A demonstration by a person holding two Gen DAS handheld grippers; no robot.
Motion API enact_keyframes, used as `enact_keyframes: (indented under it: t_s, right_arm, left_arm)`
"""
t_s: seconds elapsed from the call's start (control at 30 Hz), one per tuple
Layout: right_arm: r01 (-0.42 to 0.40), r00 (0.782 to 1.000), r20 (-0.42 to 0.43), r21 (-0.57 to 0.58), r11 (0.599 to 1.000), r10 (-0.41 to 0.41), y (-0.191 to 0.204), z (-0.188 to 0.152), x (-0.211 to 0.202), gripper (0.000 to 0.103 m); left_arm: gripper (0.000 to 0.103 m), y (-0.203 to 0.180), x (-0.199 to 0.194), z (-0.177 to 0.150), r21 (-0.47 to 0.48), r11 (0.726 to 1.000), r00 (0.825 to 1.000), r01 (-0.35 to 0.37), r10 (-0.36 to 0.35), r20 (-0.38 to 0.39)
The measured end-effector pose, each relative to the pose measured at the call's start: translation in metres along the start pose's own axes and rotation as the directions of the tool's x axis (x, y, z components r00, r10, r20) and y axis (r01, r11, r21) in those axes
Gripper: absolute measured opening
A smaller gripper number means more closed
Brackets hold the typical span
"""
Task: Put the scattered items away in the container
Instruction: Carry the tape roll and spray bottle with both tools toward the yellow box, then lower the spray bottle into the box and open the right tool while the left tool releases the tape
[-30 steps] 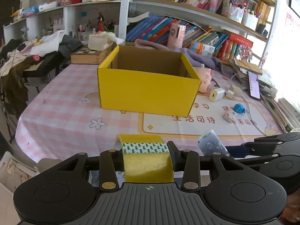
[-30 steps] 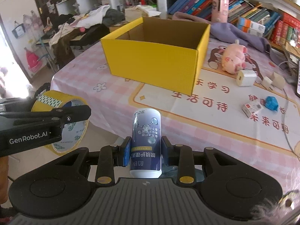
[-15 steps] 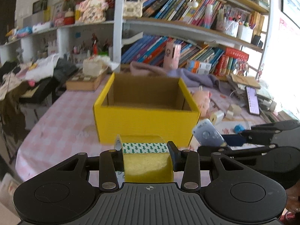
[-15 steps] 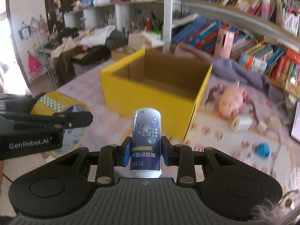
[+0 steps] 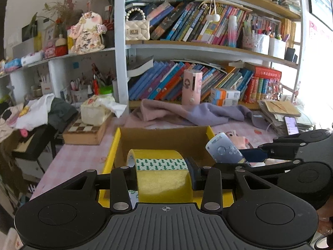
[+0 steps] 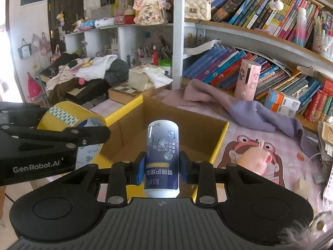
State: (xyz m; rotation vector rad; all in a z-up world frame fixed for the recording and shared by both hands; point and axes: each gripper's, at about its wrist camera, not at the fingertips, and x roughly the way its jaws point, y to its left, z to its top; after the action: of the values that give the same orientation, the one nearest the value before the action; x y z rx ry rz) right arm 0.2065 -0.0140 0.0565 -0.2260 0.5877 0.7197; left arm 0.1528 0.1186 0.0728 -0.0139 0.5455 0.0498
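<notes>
My left gripper (image 5: 164,175) is shut on a yellow tape roll (image 5: 162,177) with a green-arrow strip, held over the near part of the open yellow cardboard box (image 5: 115,143). My right gripper (image 6: 162,167) is shut on a blue-and-white bottle (image 6: 162,158) with Chinese print, hovering above the box's (image 6: 219,143) near edge. From the right wrist view the tape roll (image 6: 68,117) and left gripper (image 6: 62,139) sit at the left. In the left wrist view the bottle (image 5: 225,151) and right gripper (image 5: 260,156) appear at the right, over the box's right wall.
Beyond the box lie a purple cloth (image 5: 197,114), a pink canister (image 5: 192,86) and a chessboard box (image 5: 87,129) with a tissue pack. A pink pig plush (image 6: 257,160) rests right of the box. Bookshelves (image 5: 208,48) rise behind the pink checked table.
Both grippers have risen and moved forward from the table's near edge to over the box, still holding the tape roll and the bottle. The box now fills the lower view.
</notes>
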Motion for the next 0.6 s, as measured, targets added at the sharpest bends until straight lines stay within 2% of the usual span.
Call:
enact_keyframes:
  t_s: [0.17, 0.3, 0.47, 0.6]
  right_arm:
    - [0.009, 0.999, -0.041, -0.024, 1.0, -0.01, -0.019, 0.015, 0.046, 0.031]
    - [0.017, 0.993, -0.114, -0.112, 0.994, -0.03, -0.026, 0.022, 0.093, 0.031]
    - [0.002, 0.983, -0.179, -0.203, 0.979, -0.039, -0.033, 0.025, 0.144, 0.031]
    - [-0.019, 0.973, -0.228, -0.271, 0.962, -0.045, -0.036, 0.025, 0.174, 0.031]
  left_arm:
    - [0.039, 0.005, 0.048, 0.013, 0.048, 0.999, 0.998, -0.008, 0.011, -0.06]
    - [0.039, 0.008, 0.093, 0.018, 0.095, 0.995, 0.99, -0.016, 0.029, -0.137]
    - [0.039, 0.011, 0.142, 0.017, 0.134, 0.991, 0.973, -0.017, 0.048, -0.228]
    - [0.039, 0.013, 0.172, 0.014, 0.153, 0.988, 0.952, -0.007, 0.053, -0.302]
